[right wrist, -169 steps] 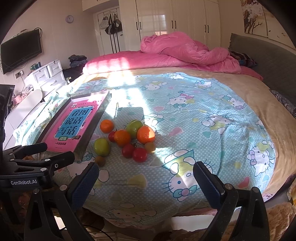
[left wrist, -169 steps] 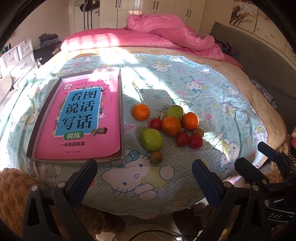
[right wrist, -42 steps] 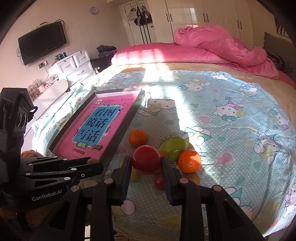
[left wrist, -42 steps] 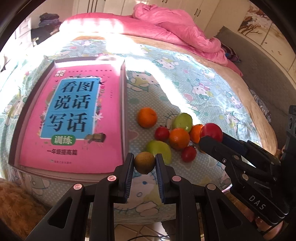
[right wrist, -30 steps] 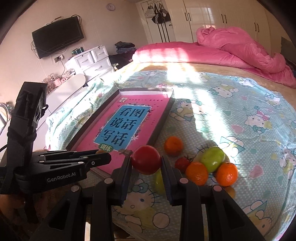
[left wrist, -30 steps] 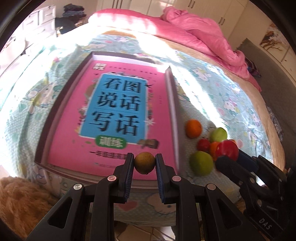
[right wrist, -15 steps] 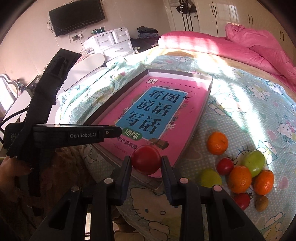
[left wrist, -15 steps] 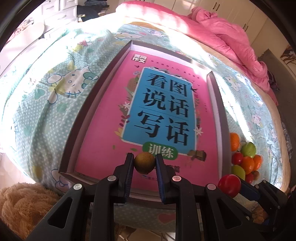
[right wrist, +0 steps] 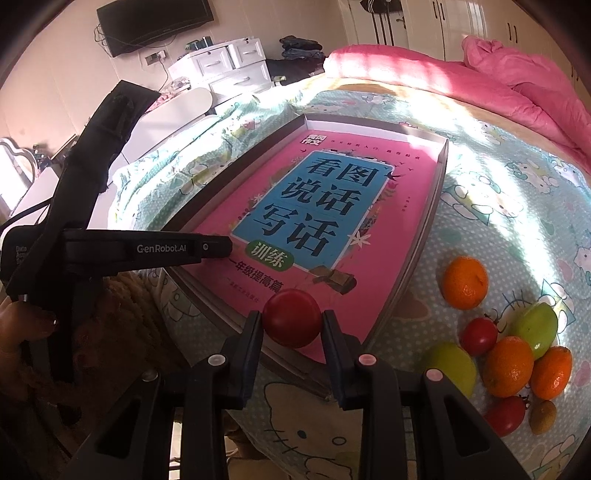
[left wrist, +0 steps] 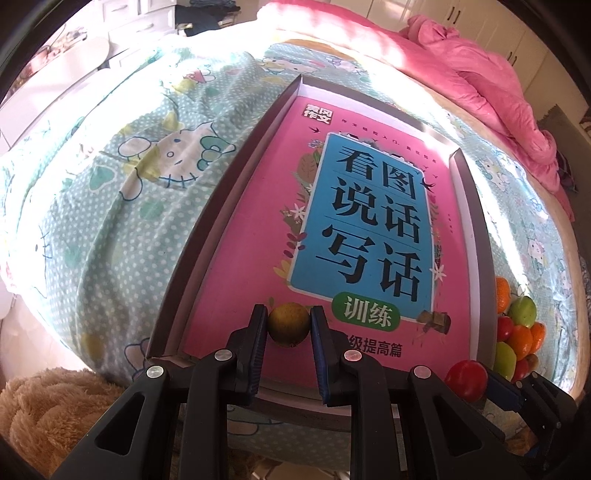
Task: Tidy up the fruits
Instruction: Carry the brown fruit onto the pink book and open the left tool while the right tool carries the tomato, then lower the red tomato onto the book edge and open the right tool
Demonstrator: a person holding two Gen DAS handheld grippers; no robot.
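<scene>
My left gripper (left wrist: 289,326) is shut on a small brown kiwi (left wrist: 289,325) and holds it low over the near left part of the pink tray (left wrist: 221,206). My right gripper (right wrist: 291,325) is shut on a red tomato (right wrist: 291,323), which also shows in the left wrist view (left wrist: 466,380), above the tray's (right wrist: 421,243) near edge. The left gripper's arm (right wrist: 147,251) reaches over the tray's left side. The other fruits lie in a pile on the bedspread right of the tray: oranges (right wrist: 465,282), green fruits (right wrist: 537,328), tomatoes (right wrist: 478,336) and a kiwi (right wrist: 543,415).
The tray's floor is a pink and blue printed sheet (left wrist: 369,221). The Hello Kitty bedspread (left wrist: 110,184) covers the bed; a pink quilt (right wrist: 498,81) lies at the back. White drawers (right wrist: 229,70) and a TV (right wrist: 155,22) stand beyond the bed on the left. A brown fluffy thing (left wrist: 44,413) lies below the bed edge.
Both grippers have moved left and forward from the fruit pile to the tray, each still holding its fruit. The left gripper has come lower over the tray's near left part.
</scene>
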